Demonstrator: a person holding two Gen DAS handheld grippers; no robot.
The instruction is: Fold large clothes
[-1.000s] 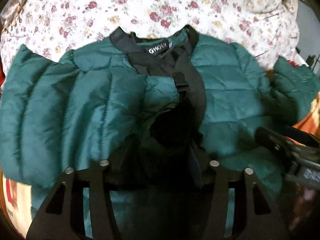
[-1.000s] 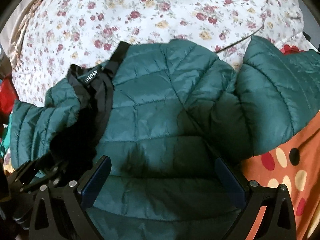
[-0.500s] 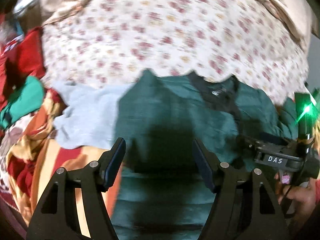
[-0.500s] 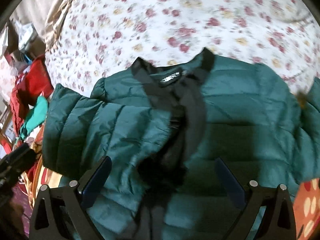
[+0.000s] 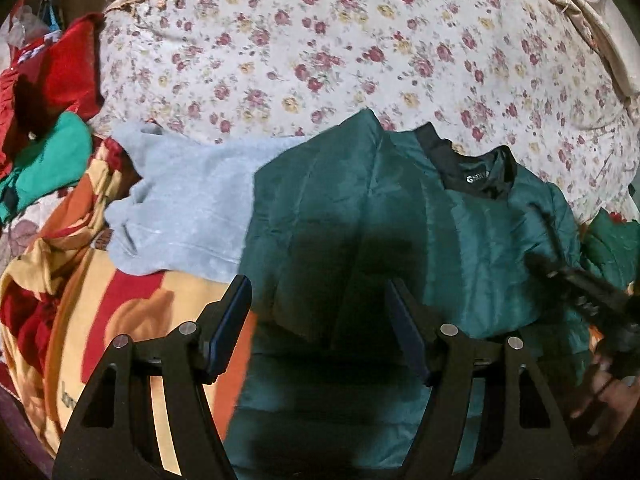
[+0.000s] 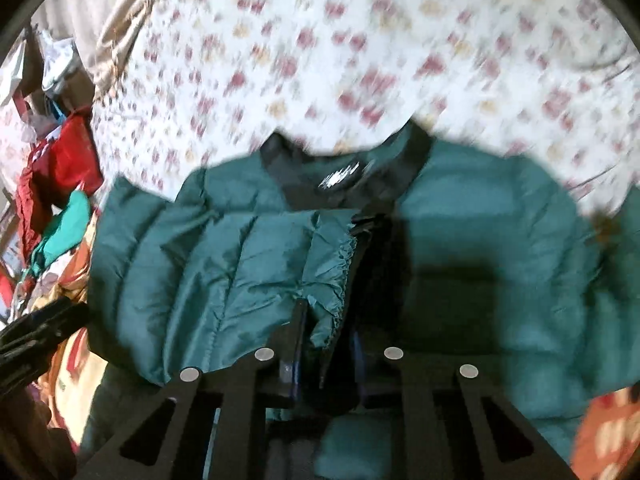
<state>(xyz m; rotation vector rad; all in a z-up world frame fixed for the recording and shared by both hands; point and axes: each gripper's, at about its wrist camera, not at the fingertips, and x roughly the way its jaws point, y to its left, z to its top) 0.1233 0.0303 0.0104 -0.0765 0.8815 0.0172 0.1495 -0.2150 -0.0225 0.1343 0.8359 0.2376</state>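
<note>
Right tool (image 6: 324,344): my jaws have just been closing, and they are now pinching the ruffled cuff of the left sleeve (image 6: 224,276) between the pads, close to the black front placket of the jacket (image 6: 480,248).
Left tool (image 5: 316,328): my jaws are standing open with nothing between them, hovering above the jacket's folded left side; a moment ago they were slightly narrower.
Jacket: the green quilted jacket is lying flat on the bed, collar (image 6: 344,168) pointing away from me onto the floral sheet (image 5: 320,40), hem nearest me.
Sleeve position: the left sleeve is lying across the chest, its cuff near the centre line.
What has changed: a second ago both views were sitting closer over the chest; now the left view is looking further left, taking in a grey garment (image 5: 188,208) and a patterned orange blanket (image 5: 120,304) beside the jacket.
Other sleeve: in the left view it is trailing off to the right edge, apparently not yet folded in.
Meaning for the task: I judge the fold is at an early stage, with the right tool's fresh grip readying the sleeve to be repositioned or smoothed.
</note>
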